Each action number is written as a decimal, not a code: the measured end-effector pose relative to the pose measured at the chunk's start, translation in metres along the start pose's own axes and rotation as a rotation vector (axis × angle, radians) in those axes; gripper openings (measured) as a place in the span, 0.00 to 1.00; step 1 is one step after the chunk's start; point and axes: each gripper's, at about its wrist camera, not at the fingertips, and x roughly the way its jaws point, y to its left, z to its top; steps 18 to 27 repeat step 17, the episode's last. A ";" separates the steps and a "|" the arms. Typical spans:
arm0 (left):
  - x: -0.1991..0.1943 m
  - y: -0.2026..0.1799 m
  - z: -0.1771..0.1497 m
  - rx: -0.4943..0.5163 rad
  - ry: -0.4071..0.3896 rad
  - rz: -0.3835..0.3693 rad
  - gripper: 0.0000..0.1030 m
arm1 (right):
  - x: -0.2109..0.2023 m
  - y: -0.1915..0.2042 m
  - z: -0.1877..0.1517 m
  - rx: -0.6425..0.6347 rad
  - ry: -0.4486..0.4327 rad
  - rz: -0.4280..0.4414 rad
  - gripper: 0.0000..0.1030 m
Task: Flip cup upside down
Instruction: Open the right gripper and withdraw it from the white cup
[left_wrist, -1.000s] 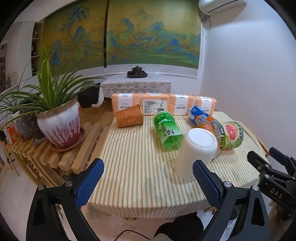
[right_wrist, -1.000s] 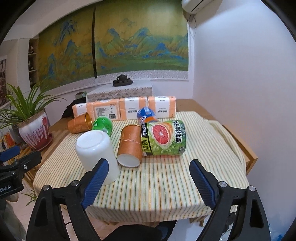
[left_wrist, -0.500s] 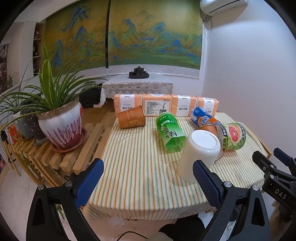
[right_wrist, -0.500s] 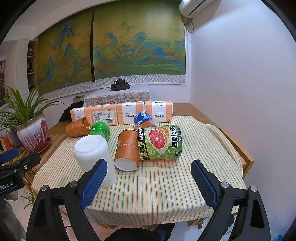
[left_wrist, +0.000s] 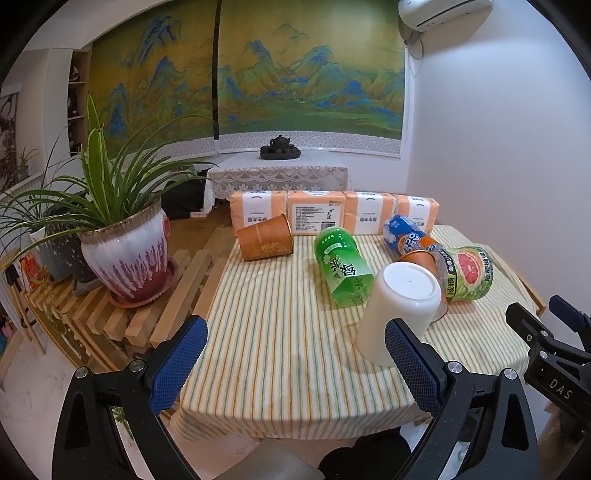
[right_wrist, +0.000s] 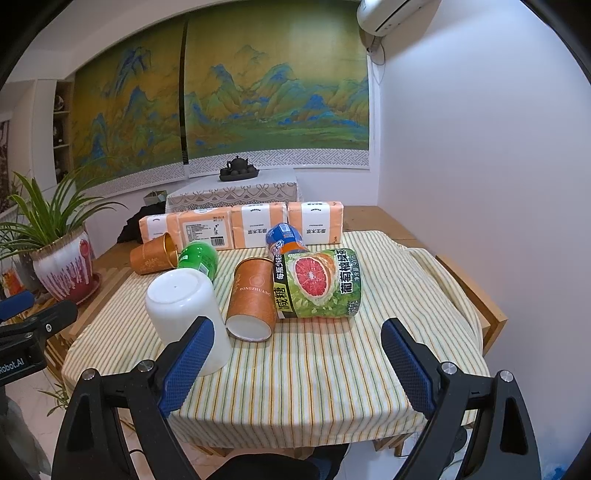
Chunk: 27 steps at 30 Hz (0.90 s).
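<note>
A white cup (left_wrist: 399, 310) stands upside down on the striped tablecloth (left_wrist: 280, 332), base up, near the table's front. It also shows in the right wrist view (right_wrist: 186, 314). My left gripper (left_wrist: 291, 365) is open and empty, held back from the table's front edge, its right finger in front of the cup. My right gripper (right_wrist: 295, 365) is open and empty, also back from the front edge, its left finger overlapping the cup's lower side. Each gripper shows at the edge of the other's view.
An orange paper cup (right_wrist: 253, 299) lies on its side beside the white cup. A grapefruit-label bottle (right_wrist: 319, 284), a green bottle (left_wrist: 341, 271), a blue bottle (left_wrist: 406, 236) and another orange cup (left_wrist: 264, 242) lie behind. Tissue packs (left_wrist: 332, 218) line the back. A potted plant (left_wrist: 125, 254) stands left.
Both grippers have drawn back a little from the table and risen slightly. The white cup stays upside down and nothing on the table has moved.
</note>
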 end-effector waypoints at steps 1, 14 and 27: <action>0.000 0.000 0.000 -0.001 0.001 -0.001 0.96 | 0.000 0.000 0.000 -0.001 0.000 -0.001 0.87; -0.003 -0.002 0.001 0.006 -0.009 -0.002 0.99 | 0.001 -0.002 -0.002 -0.003 0.001 -0.009 0.87; -0.002 -0.005 0.000 0.021 -0.011 0.002 0.99 | 0.001 -0.001 -0.002 -0.003 0.003 -0.009 0.87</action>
